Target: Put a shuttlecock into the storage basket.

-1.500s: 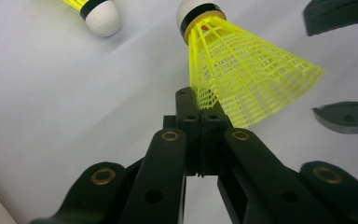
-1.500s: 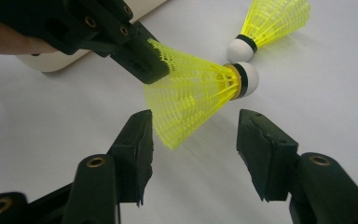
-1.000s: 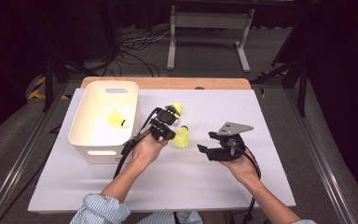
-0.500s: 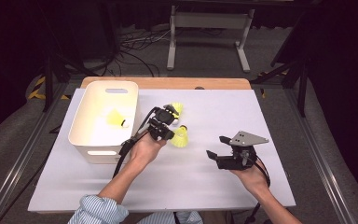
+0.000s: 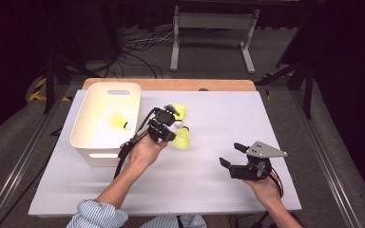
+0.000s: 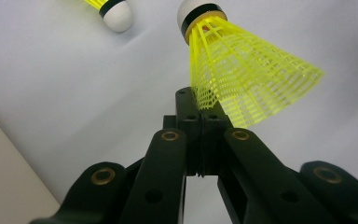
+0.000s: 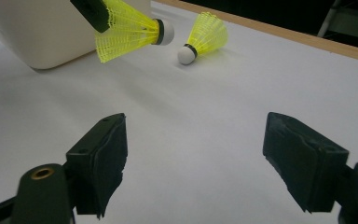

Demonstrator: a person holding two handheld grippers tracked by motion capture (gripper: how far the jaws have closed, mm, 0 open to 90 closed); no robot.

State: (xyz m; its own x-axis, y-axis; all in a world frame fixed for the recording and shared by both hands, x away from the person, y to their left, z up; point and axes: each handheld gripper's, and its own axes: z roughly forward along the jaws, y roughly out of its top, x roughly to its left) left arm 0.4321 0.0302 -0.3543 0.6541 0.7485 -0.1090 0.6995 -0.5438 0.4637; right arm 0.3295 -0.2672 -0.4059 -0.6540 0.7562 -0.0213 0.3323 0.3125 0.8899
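My left gripper is shut on the skirt edge of a yellow shuttlecock just right of the white basin. In the left gripper view the shut jaws pinch that mesh skirt, its white cork pointing away. A second yellow shuttlecock lies on the white table just behind; its cork also shows in that view. A third shuttlecock lies inside the basin. My right gripper hovers near the front right; its jaws have just been opening and nothing is between them.
The white sheet covers the table, with a wooden strip along the far edge. The basin stands at the left. Black cables and a grey stand lie on the floor beyond the table.
The right gripper has moved right and toward the front edge, away from the shuttlecocks, and its jaws stand wider. The left gripper and its shuttlecock have stayed put.
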